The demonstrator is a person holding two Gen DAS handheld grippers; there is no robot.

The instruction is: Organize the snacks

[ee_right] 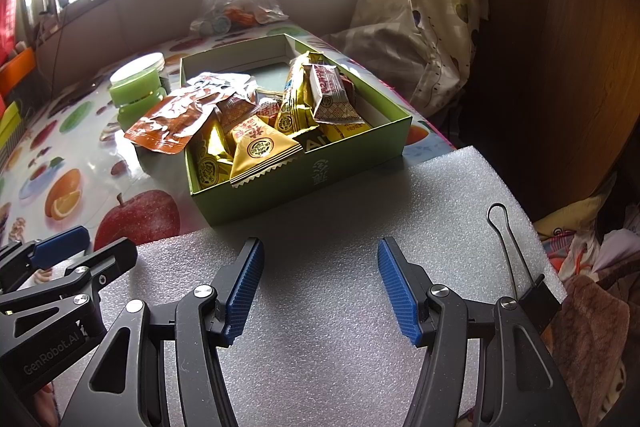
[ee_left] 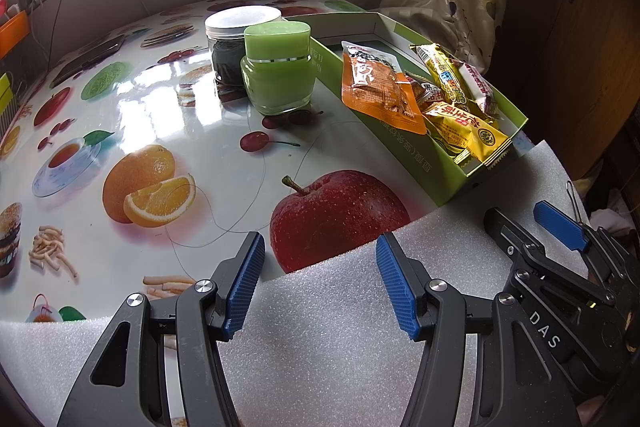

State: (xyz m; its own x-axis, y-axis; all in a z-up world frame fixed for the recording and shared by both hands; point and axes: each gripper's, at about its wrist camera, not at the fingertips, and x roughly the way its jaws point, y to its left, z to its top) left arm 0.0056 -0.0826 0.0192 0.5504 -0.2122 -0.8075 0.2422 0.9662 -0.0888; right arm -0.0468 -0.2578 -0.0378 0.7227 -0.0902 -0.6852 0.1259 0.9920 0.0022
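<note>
Both grippers hover over the white foam sheet (ee_right: 320, 307) at the near edge of the table, the left gripper (ee_left: 320, 283) with its jaws apart and nothing between them, the right gripper (ee_right: 320, 287) just the same. Ahead sits the green box (ee_right: 320, 167) on the fruit-print tablecloth (ee_left: 120, 115), and the snacks (ee_right: 256, 131) are piled inside it, an orange packet (ee_left: 376, 87) hanging over its left wall. Left of the box stand a green jar (ee_left: 278, 71) and, touching behind it, a clear jar with a white lid (ee_left: 240, 23).

Orange, yellow and white snack packets (ee_right: 256, 131) lie heaped in the open green box (ee_right: 320, 175), one overhanging its wall.
</note>
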